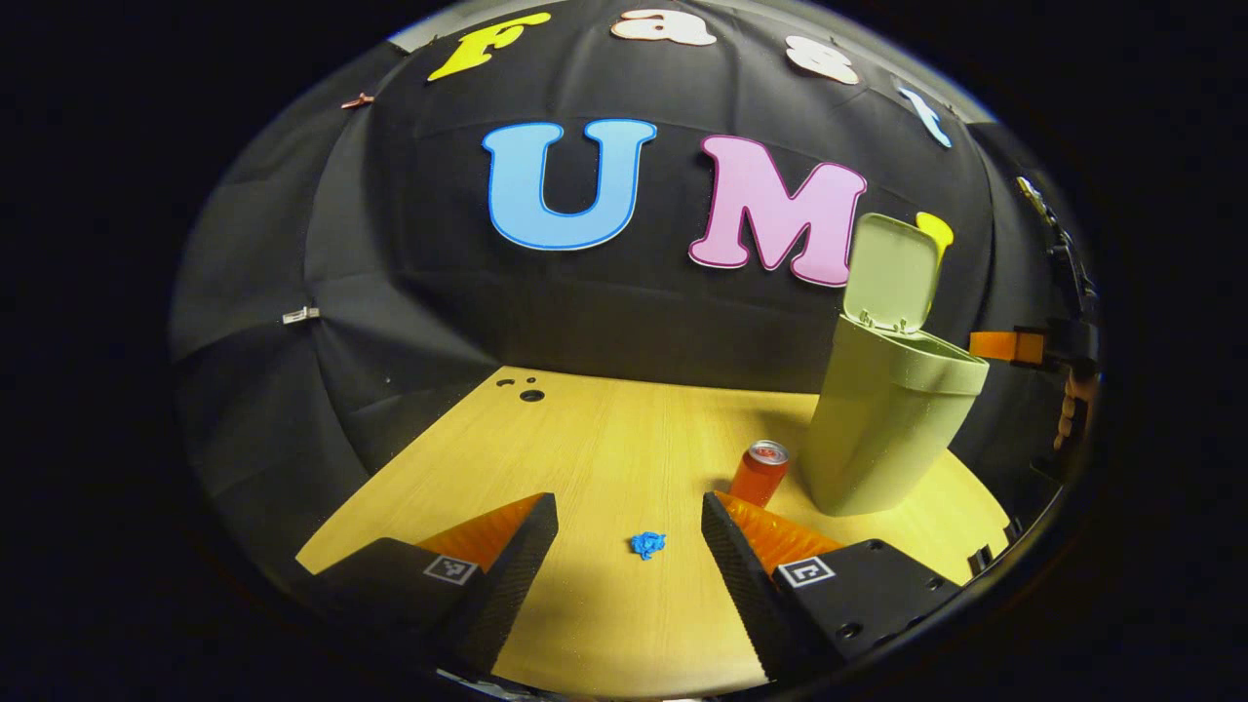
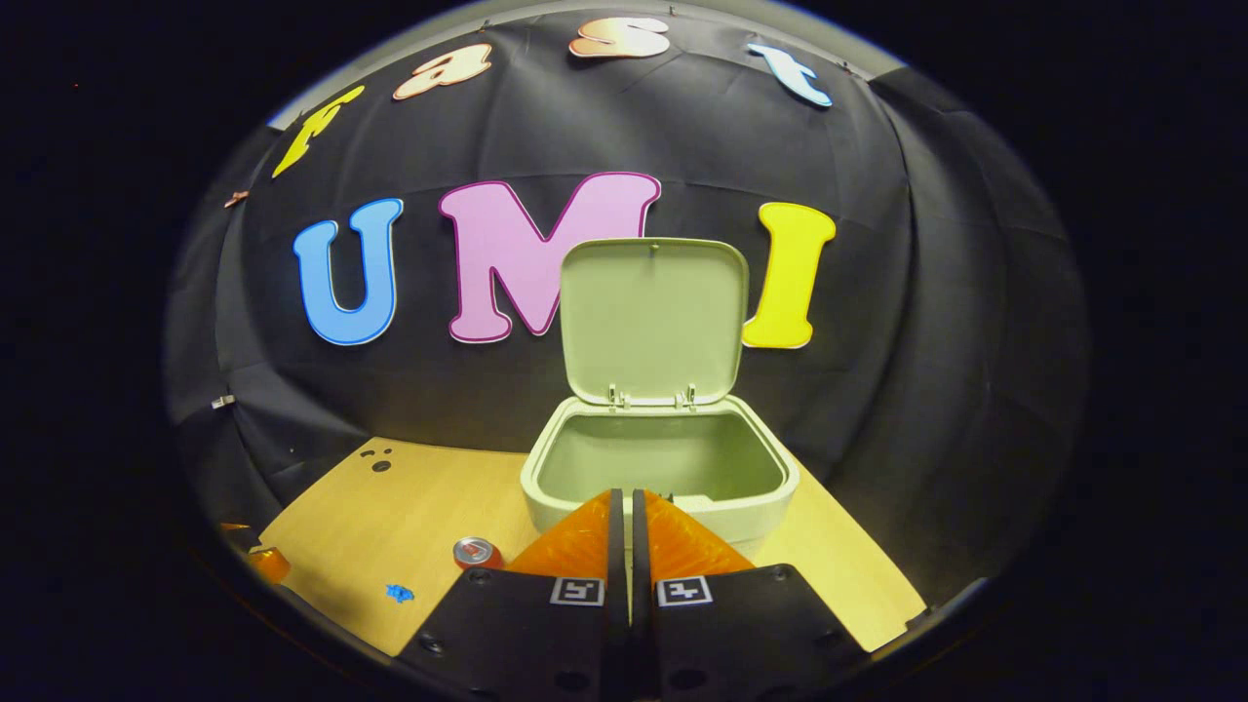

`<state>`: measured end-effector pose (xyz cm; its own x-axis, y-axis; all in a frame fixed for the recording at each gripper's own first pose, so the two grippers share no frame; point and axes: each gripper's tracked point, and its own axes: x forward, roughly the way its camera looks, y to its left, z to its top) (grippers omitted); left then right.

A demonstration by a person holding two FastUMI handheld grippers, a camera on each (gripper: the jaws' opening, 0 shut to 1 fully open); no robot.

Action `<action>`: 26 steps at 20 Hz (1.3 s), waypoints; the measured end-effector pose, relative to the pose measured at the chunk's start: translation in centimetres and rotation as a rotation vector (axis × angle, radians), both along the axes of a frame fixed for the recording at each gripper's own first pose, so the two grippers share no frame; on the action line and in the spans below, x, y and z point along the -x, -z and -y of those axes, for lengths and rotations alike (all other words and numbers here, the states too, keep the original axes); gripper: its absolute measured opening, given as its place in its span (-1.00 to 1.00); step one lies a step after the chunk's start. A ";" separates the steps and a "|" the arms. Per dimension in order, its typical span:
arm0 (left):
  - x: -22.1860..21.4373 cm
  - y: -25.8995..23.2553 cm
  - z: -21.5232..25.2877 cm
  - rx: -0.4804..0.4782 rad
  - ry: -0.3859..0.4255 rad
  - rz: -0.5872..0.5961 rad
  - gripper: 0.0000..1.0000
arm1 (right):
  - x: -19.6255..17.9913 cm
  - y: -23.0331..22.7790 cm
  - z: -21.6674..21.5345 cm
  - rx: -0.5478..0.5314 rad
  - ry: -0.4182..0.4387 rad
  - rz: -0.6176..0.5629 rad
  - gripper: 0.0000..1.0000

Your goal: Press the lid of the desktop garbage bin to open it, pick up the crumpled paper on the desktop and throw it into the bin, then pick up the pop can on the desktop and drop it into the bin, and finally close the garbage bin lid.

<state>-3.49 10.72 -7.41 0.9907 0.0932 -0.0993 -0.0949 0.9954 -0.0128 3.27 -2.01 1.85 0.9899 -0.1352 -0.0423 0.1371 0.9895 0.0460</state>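
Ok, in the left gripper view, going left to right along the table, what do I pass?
Crumpled paper → pop can → bin, its lid up → the right gripper at the far edge.

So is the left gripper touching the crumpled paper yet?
Apart. In the left gripper view the left gripper is open, and the blue crumpled paper lies on the table between its fingers with bare wood on both sides.
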 end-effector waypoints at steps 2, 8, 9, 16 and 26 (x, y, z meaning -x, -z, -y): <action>-0.1 1.1 -0.7 -0.001 0.019 -0.029 0.91 | 0.9 1.4 -0.4 -0.037 0.007 -0.023 -0.90; -0.9 3.6 -0.1 0.065 0.085 -0.092 0.92 | 4.2 4.1 0.1 -0.048 0.072 -0.085 -0.89; -1.2 3.6 0.0 0.066 0.094 -0.094 0.92 | 4.6 4.1 0.3 -0.051 0.081 -0.089 -0.89; -6.1 6.1 0.4 0.095 0.105 -0.159 0.92 | 5.8 7.2 1.1 -0.075 0.086 -0.168 -0.72; -13.1 12.3 0.0 0.109 -0.030 -0.295 0.92 | 6.4 13.0 0.9 -0.075 -0.029 -0.337 0.90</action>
<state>9.60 10.71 -19.75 0.9148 0.0947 -0.3926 -0.1392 0.9865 -0.0867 -3.11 -2.94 -11.12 0.9220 -0.0915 -0.3763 0.1291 0.9887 0.0759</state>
